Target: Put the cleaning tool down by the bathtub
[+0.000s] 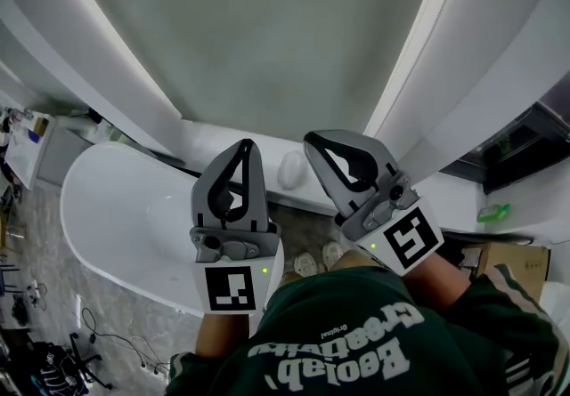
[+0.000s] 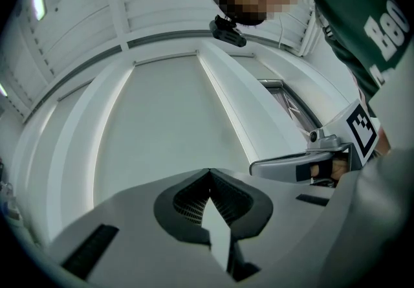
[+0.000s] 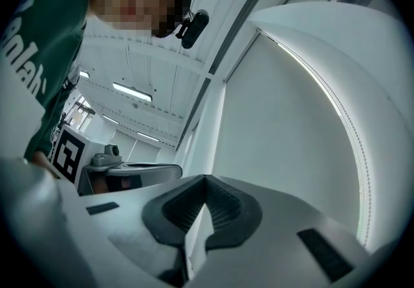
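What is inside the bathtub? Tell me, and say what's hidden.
Only the bare white basin of the bathtub shows; I see nothing lying in it. The left tongs cover its right end, so that part cannot be checked.

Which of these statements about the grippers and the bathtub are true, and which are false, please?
1. The left gripper is shut with nothing between its jaws. True.
2. The right gripper holds a cleaning tool. False: it is shut and empty.
3. In the head view the bathtub lies at the left, below the grippers. True.
4. The person's top is red. False: it is dark green with pale lettering.
5. The two grippers touch each other. False: they are side by side with a gap between them.
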A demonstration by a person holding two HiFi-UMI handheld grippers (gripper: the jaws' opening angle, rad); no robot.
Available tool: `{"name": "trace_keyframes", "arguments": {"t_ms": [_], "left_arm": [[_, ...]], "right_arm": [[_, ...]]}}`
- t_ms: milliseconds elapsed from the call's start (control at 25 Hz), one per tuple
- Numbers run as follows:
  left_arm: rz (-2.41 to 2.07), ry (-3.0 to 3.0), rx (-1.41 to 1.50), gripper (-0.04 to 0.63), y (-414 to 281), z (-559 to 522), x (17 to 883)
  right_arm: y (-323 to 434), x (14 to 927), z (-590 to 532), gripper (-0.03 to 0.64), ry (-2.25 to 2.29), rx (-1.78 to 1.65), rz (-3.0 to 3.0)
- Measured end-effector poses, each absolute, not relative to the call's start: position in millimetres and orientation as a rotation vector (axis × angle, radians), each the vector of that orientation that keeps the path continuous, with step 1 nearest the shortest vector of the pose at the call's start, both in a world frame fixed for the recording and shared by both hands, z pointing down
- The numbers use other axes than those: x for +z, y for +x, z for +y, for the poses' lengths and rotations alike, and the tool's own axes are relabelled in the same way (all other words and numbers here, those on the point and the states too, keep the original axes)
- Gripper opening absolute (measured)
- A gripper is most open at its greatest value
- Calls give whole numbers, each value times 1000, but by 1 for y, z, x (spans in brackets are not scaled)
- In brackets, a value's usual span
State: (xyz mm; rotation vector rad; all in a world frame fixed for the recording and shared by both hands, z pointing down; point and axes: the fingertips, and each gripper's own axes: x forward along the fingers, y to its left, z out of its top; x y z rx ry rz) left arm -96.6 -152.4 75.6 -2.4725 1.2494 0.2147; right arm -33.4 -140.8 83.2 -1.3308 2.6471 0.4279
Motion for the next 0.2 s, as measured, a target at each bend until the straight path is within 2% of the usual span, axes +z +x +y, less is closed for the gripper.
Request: {"name": "trace_keyframes", "arguments": {"t_ms": [200], "left_arm": [[1244, -2490, 236, 9, -91, -153, 78]], "right_arm": [[-32, 86, -142, 15, -1329, 412, 2649]]}}
